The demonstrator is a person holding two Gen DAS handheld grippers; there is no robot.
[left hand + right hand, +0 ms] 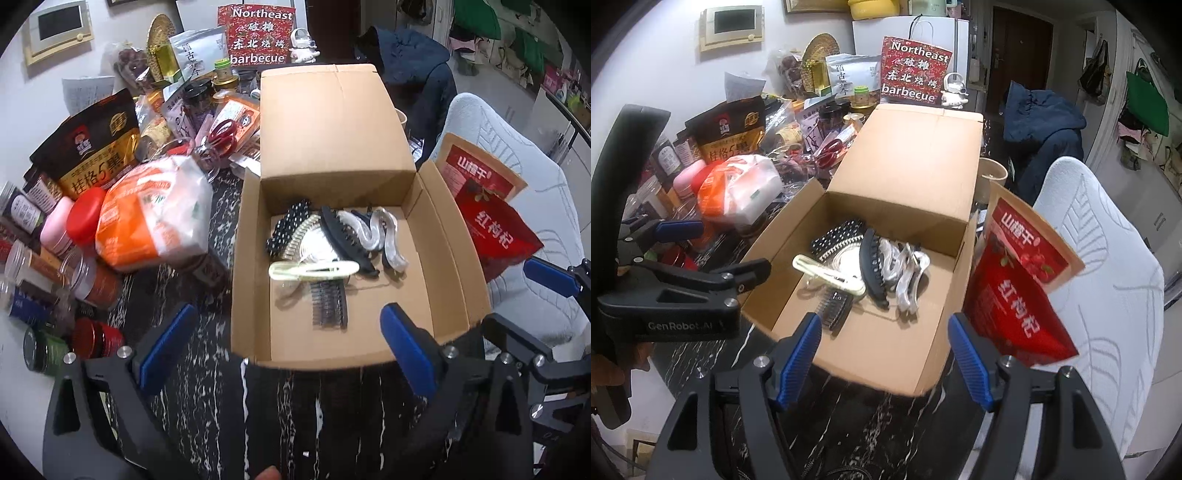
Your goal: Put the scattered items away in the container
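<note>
Both the left gripper (288, 354) and the right gripper (884, 360) are hanging wide apart and holding nothing at the bottom of the frame, while the cardboard box (448, 254) of hair clips (314, 269) is sitting mid-frame, and a low swing could be bumping its near wall.

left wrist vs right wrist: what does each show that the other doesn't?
Left wrist only: the spice jars lined up along the table's left edge.

Right wrist only: the dark door at the back and the beige cup behind the box.

Both: the open cardboard box with hair clips inside, the red snack pouch, and both hand-held grippers open and empty, left, right.
</note>
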